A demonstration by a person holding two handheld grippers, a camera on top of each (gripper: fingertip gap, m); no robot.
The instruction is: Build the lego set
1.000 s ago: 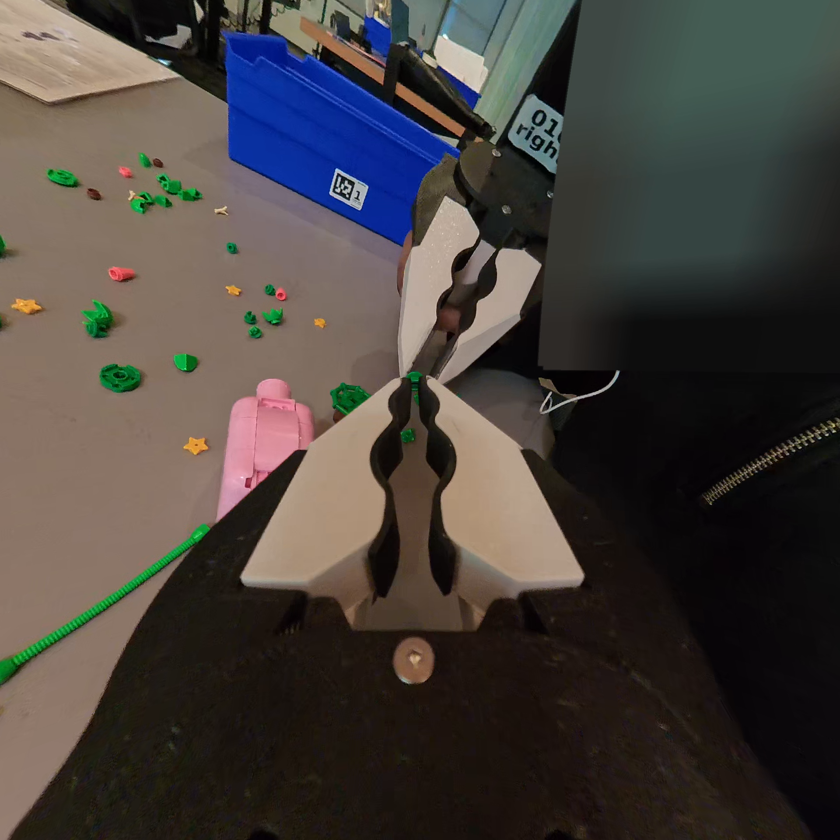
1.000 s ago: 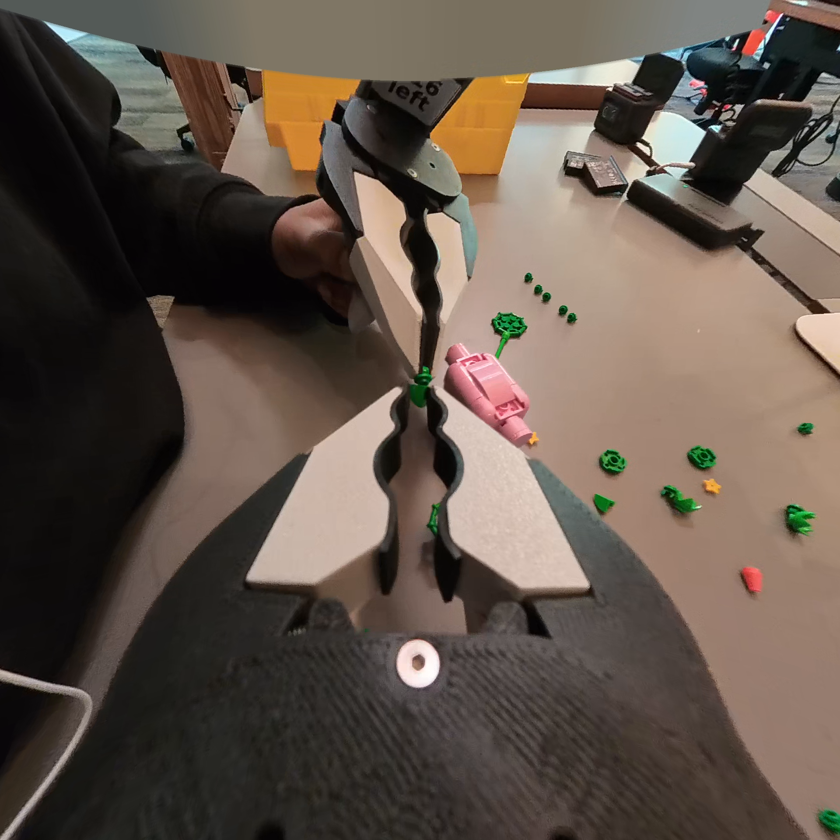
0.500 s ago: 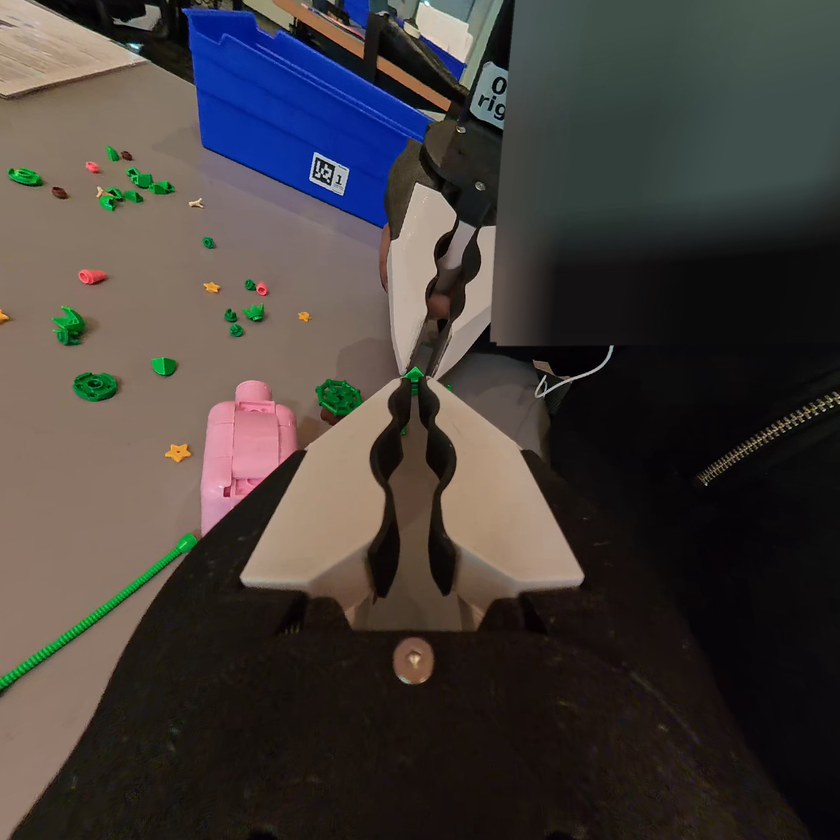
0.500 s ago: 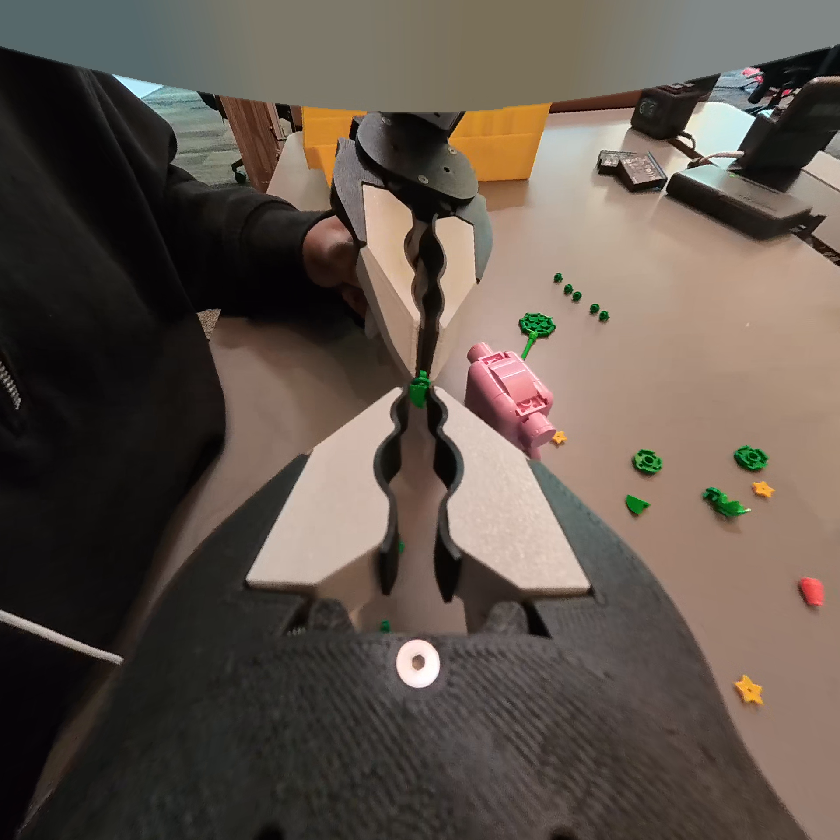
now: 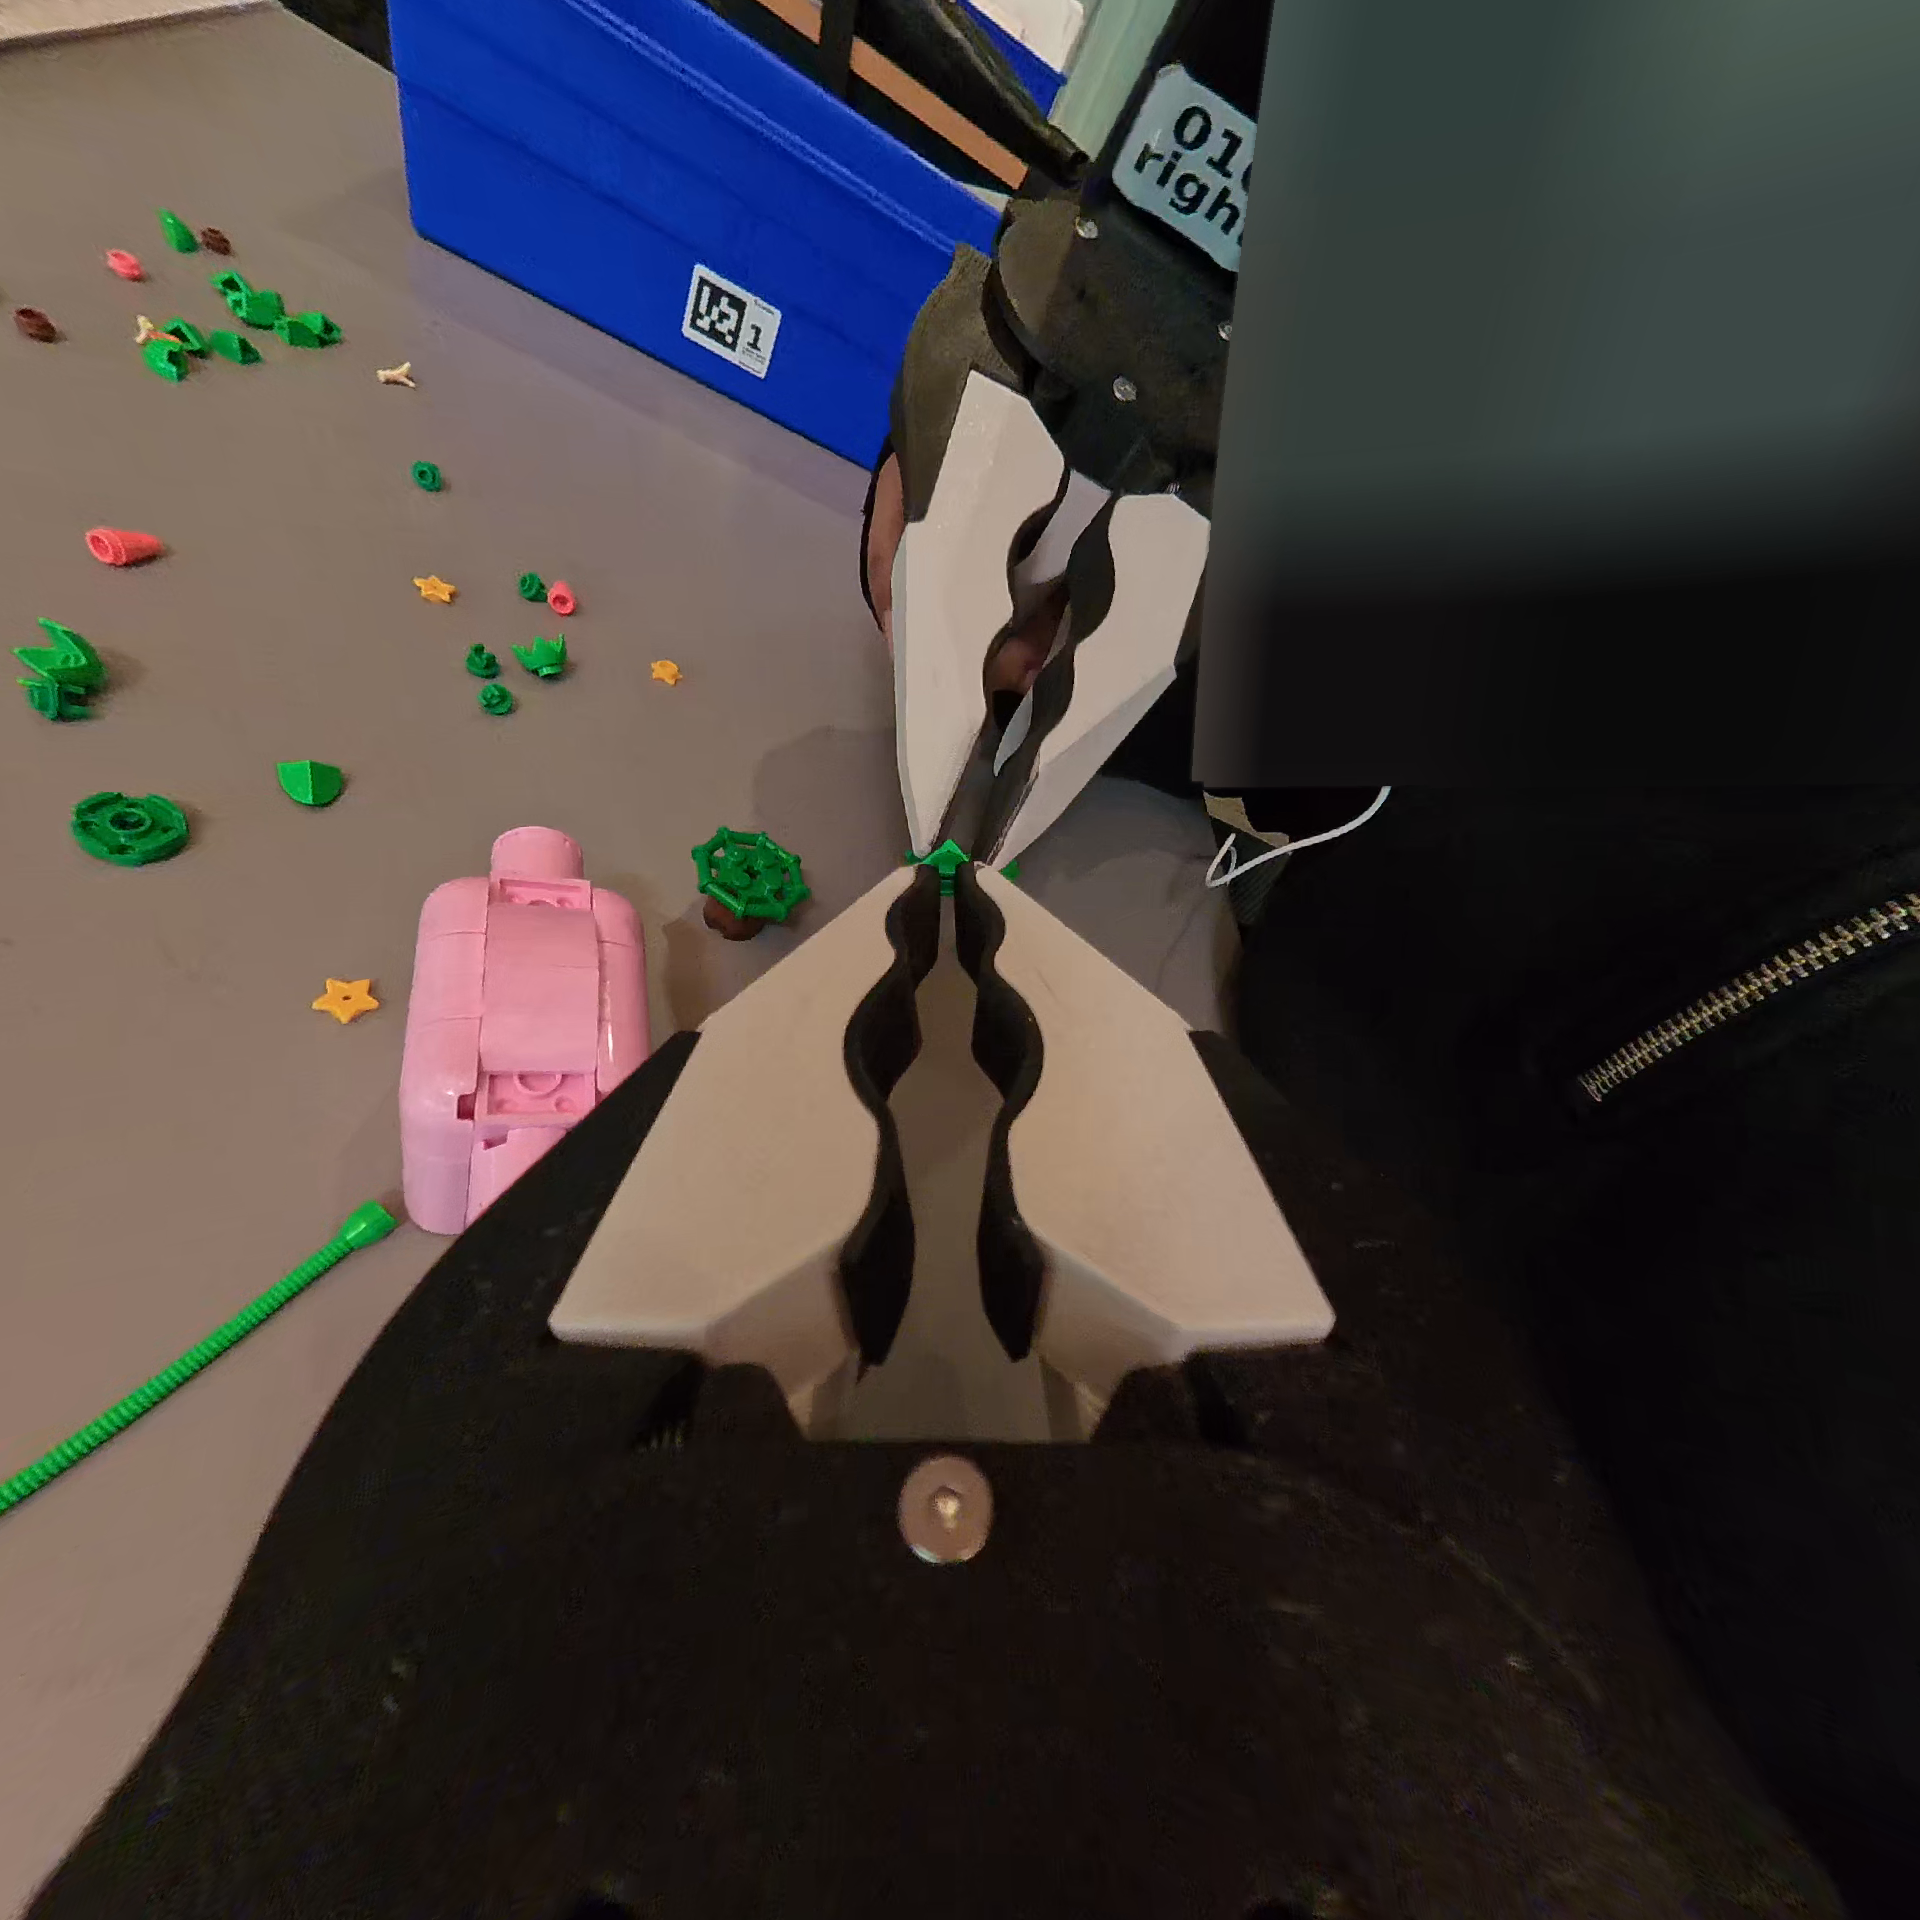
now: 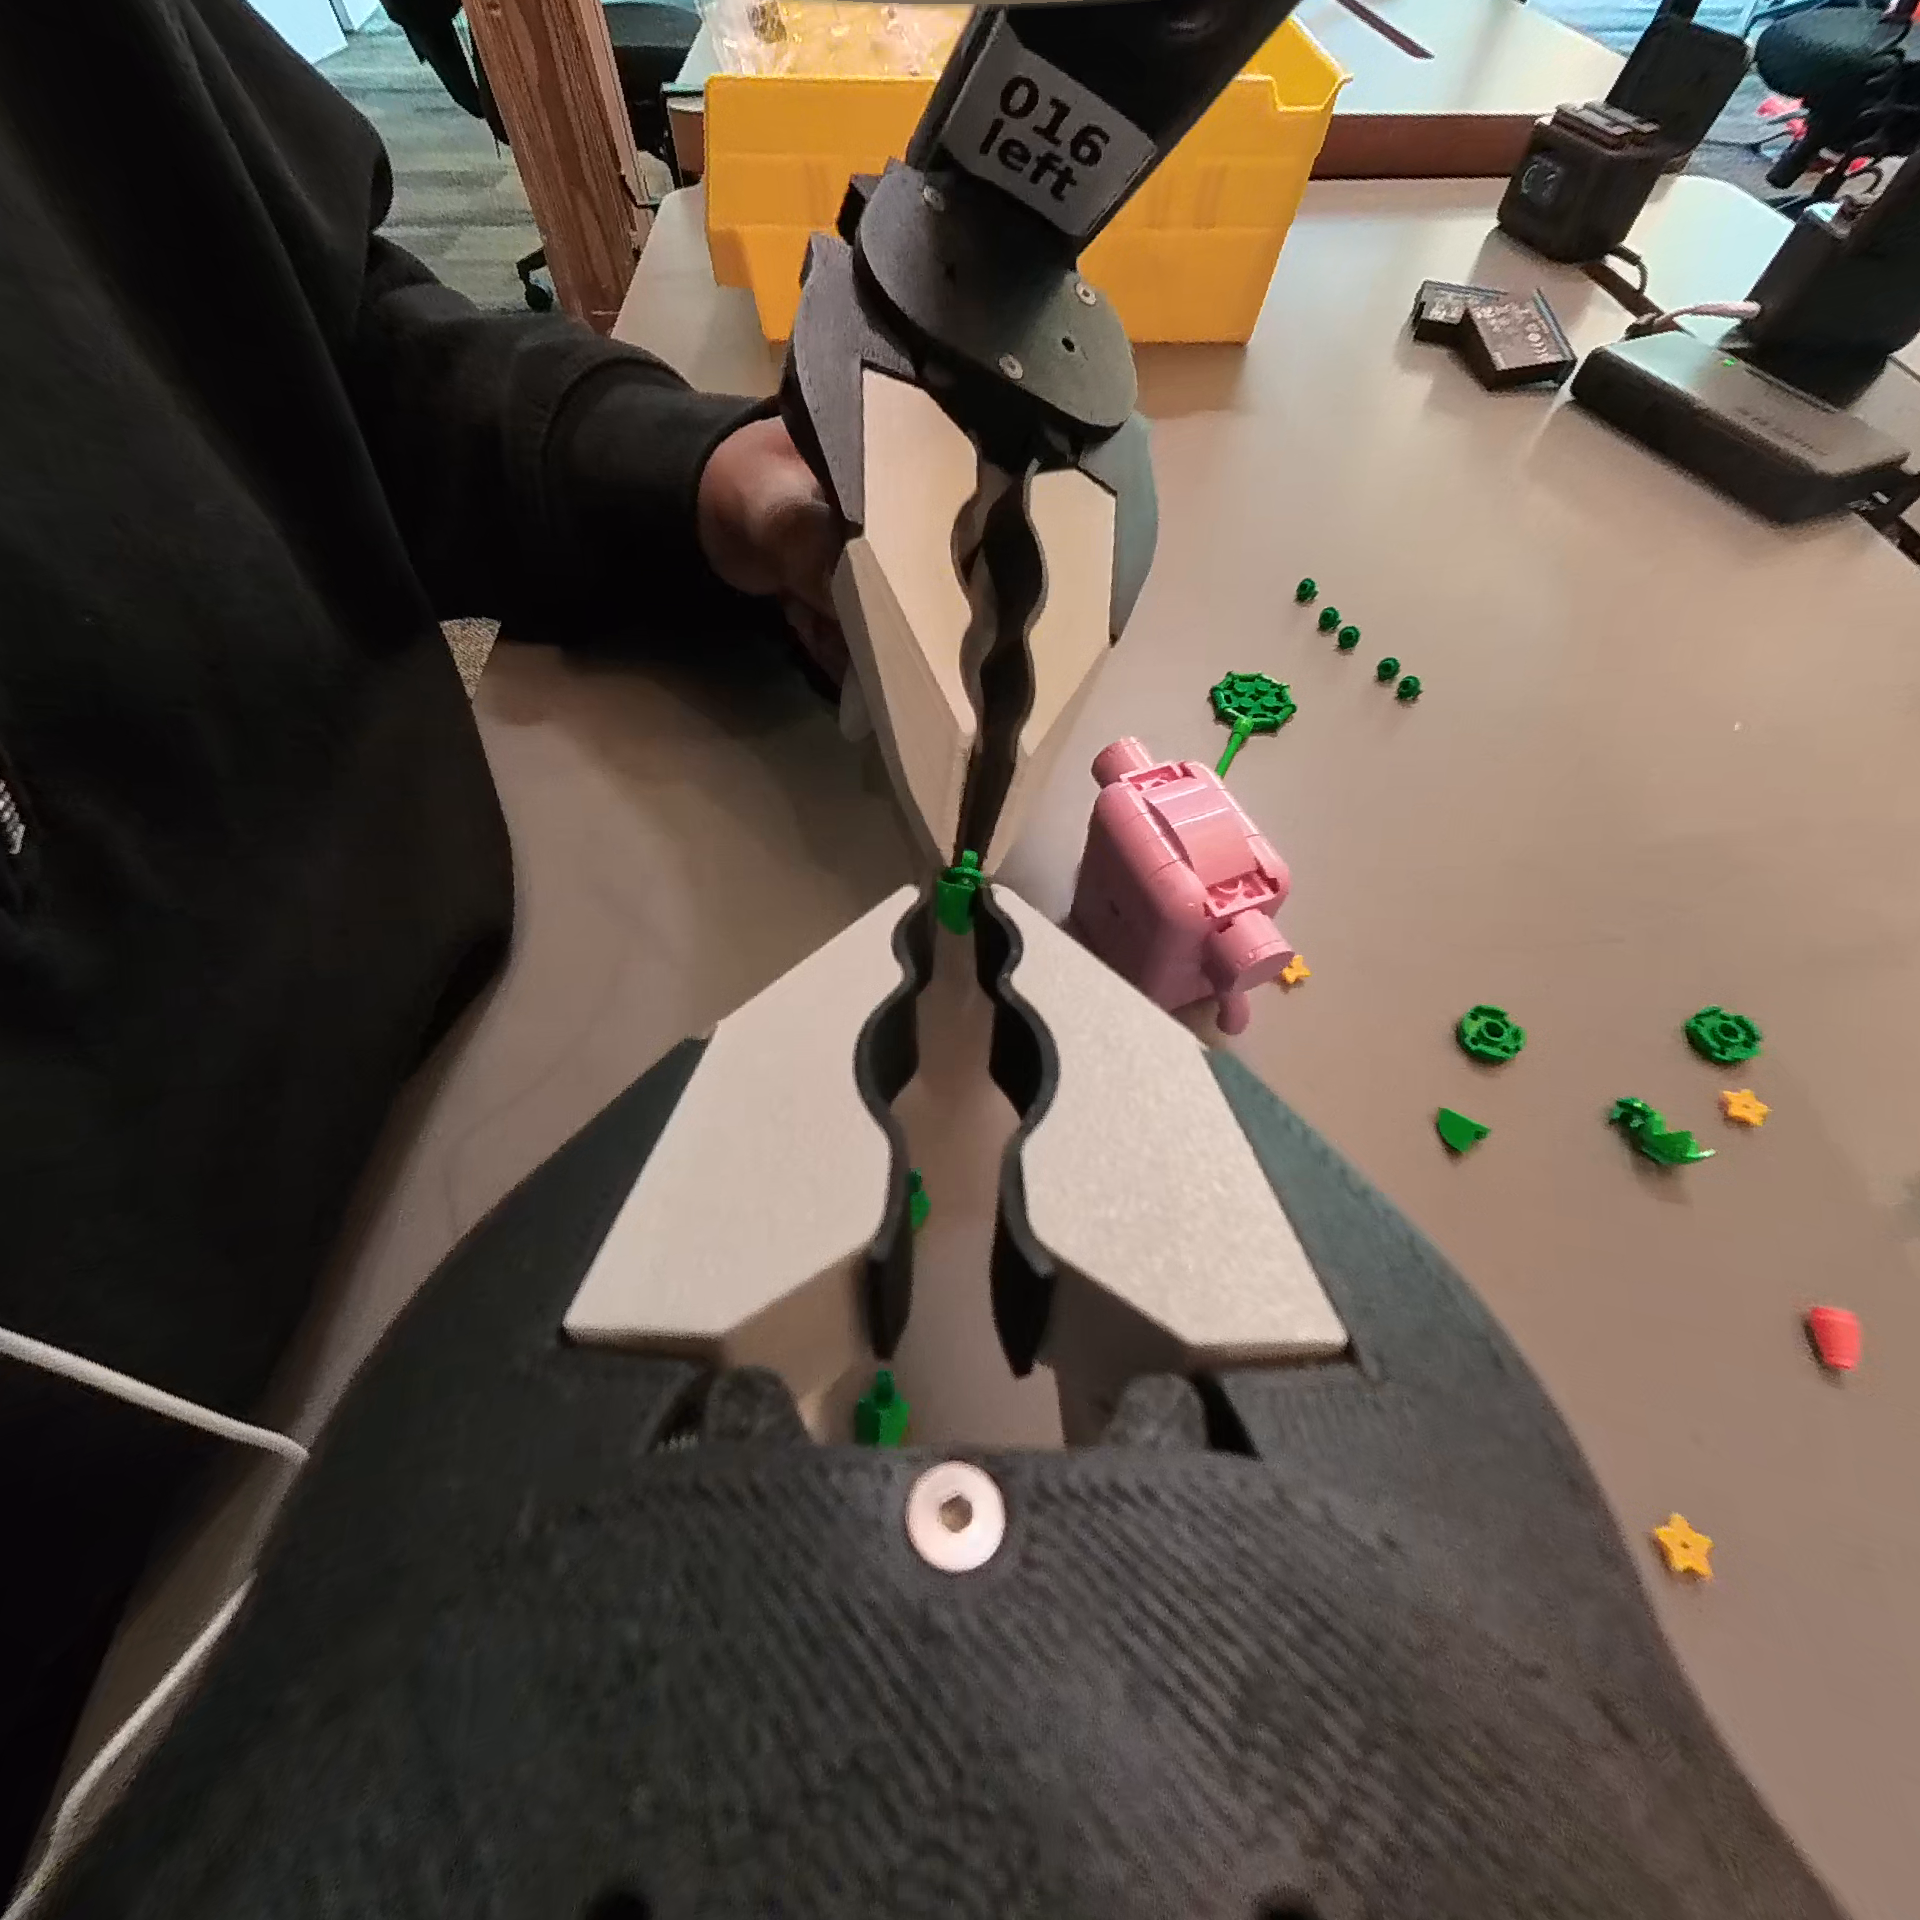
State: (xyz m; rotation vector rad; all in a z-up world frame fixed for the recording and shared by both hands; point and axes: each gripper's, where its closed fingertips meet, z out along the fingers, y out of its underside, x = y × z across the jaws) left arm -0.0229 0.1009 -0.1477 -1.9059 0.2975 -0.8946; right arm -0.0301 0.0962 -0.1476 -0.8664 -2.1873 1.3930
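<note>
My left gripper (image 5: pixel 945 878) and right gripper (image 6: pixel 954 909) meet tip to tip above the table's near edge. Each is shut on a small green piece (image 5: pixel 945 860) (image 6: pixel 952 896), and the two pieces touch between the tips. In the left wrist view the right gripper (image 5: pixel 961 831) points down at mine. In the right wrist view the left gripper (image 6: pixel 971 847) does the same. A pink brick build (image 5: pixel 520 1018) (image 6: pixel 1184 883) lies on the table just beside the tips. A green web-shaped wheel (image 5: pixel 750 871) (image 6: pixel 1252 701) sits behind it.
A blue bin (image 5: pixel 644 197) stands at the back in the left view, a yellow bin (image 6: pixel 1195 239) in the right view. Loose green, orange and red bits (image 5: pixel 249 322) (image 6: pixel 1491 1034) lie scattered, with a green ribbed stem (image 5: pixel 187 1361). Black devices (image 6: pixel 1745 416) sit far right. A person's dark sleeve (image 6: pixel 312 468) is close. Only a small space, under 4 cm, lies between the two pairs of fingers. The green web-shaped wheel (image 5: pixel 750 871) is about equally far from each gripper, around 7 cm.
Both grippers stay shut and tip to tip. The pair has shifted slightly over the table, and the left gripper now stands steeper and nearer in the right wrist view.
</note>
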